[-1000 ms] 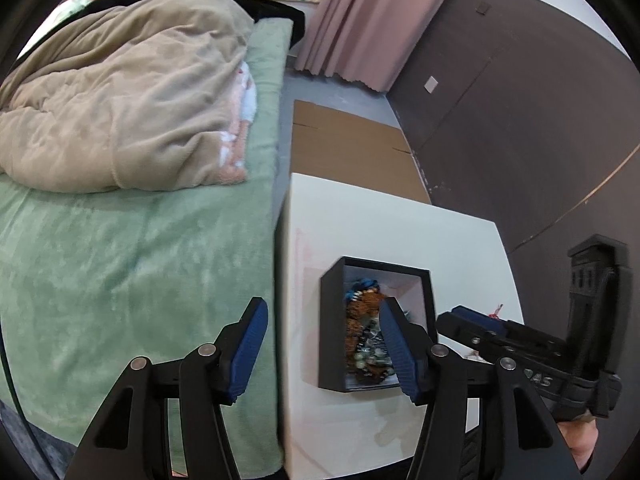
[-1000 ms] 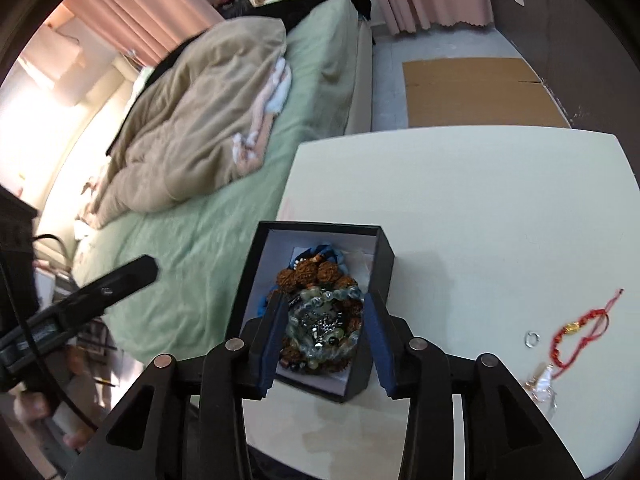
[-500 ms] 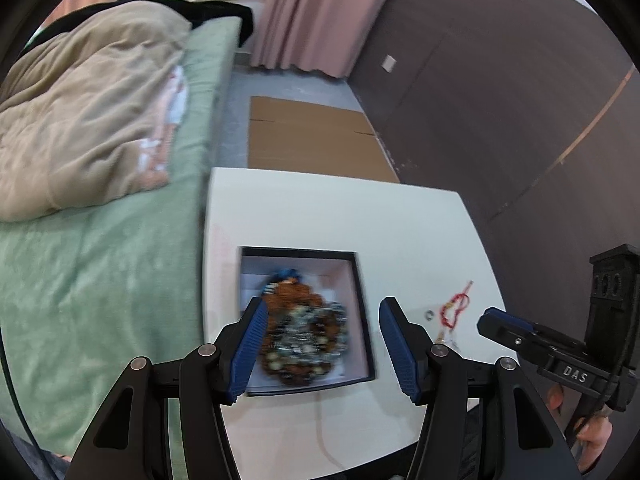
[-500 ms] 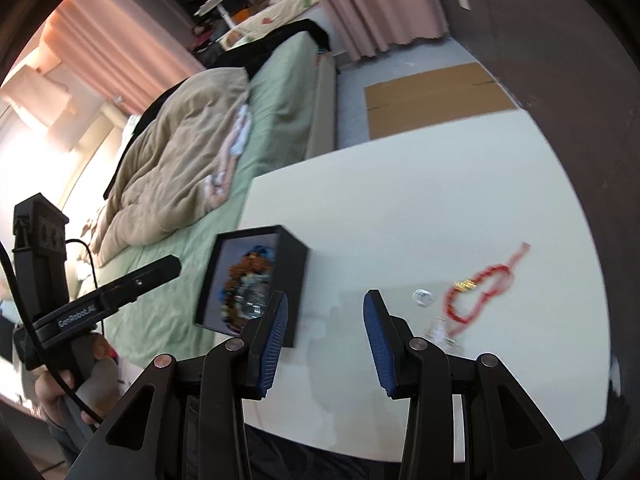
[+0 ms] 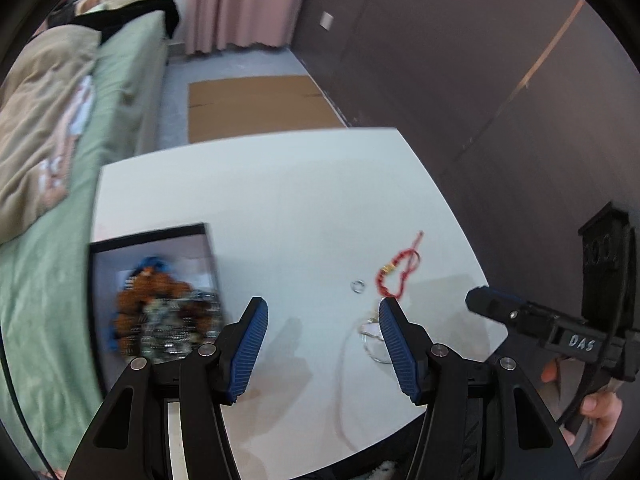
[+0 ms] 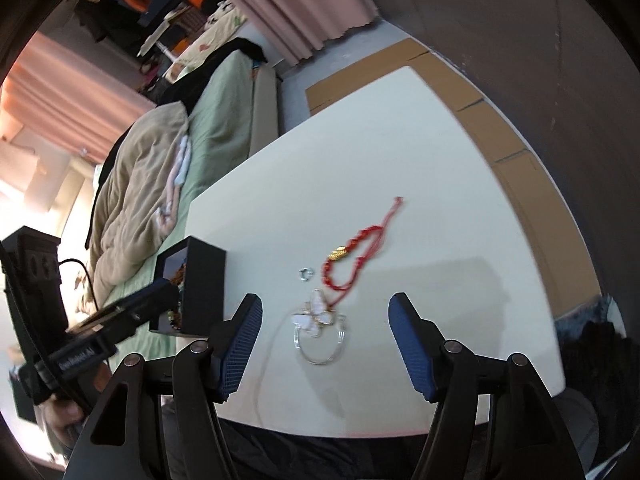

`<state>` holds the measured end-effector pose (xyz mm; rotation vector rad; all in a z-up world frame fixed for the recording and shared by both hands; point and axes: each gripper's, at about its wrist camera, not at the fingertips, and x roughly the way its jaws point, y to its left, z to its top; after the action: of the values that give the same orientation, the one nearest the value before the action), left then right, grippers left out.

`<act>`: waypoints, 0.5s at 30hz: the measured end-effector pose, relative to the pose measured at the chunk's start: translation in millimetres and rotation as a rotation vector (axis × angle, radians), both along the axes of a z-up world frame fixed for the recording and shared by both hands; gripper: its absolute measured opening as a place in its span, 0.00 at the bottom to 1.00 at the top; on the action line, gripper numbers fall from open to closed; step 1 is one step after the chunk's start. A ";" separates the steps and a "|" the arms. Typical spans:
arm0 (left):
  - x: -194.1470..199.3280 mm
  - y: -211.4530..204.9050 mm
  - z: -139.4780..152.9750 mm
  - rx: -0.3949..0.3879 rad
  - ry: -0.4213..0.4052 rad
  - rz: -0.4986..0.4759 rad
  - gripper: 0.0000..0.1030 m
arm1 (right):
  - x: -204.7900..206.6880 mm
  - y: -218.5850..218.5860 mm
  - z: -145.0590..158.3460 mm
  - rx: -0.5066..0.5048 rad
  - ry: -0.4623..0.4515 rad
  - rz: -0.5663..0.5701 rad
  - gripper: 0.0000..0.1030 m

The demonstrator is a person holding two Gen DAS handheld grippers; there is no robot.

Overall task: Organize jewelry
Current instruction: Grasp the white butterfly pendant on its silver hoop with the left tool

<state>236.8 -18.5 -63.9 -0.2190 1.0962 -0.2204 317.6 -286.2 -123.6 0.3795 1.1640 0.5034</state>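
A black open jewelry box [image 5: 154, 236] full of beaded bracelets [image 5: 160, 312] stands at the table's left side; its outer wall shows in the right wrist view [image 6: 204, 280]. A red cord bracelet [image 6: 352, 256] with a gold bead, a small silver ring [image 6: 306, 275] and a clear bangle with a white butterfly [image 6: 318, 328] lie on the white table [image 6: 400, 140]. My right gripper [image 6: 326, 320] is open and empty, just above the bangle. My left gripper [image 5: 322, 320] is open and empty, between the box and the loose pieces. The bracelet [image 5: 400, 276] and ring [image 5: 357, 286] show there too.
A bed with a green sheet and a beige duvet [image 6: 140, 184] runs along the table's left side. Flat cardboard [image 5: 256, 104] lies on the floor beyond the table. A dark wall [image 5: 480, 80] is at the right.
Both grippers have swung right, from over the box towards the loose jewelry. The right gripper has opened wider and now stands over the butterfly bangle.
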 end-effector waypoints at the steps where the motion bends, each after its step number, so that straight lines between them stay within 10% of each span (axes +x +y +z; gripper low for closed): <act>1: 1.7 -7.0 -3.2 0.005 0.005 -0.011 0.57 | 0.0 -4.5 -0.8 0.001 0.001 -0.006 0.64; 15: 23.2 -66.1 -47.8 0.102 0.090 -0.096 0.56 | -1.7 -59.9 -16.9 0.024 0.023 -0.083 0.64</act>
<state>260.0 -84.6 -111.7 -0.0857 1.2050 -0.2415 315.9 -346.1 -140.5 0.4532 1.1599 0.4416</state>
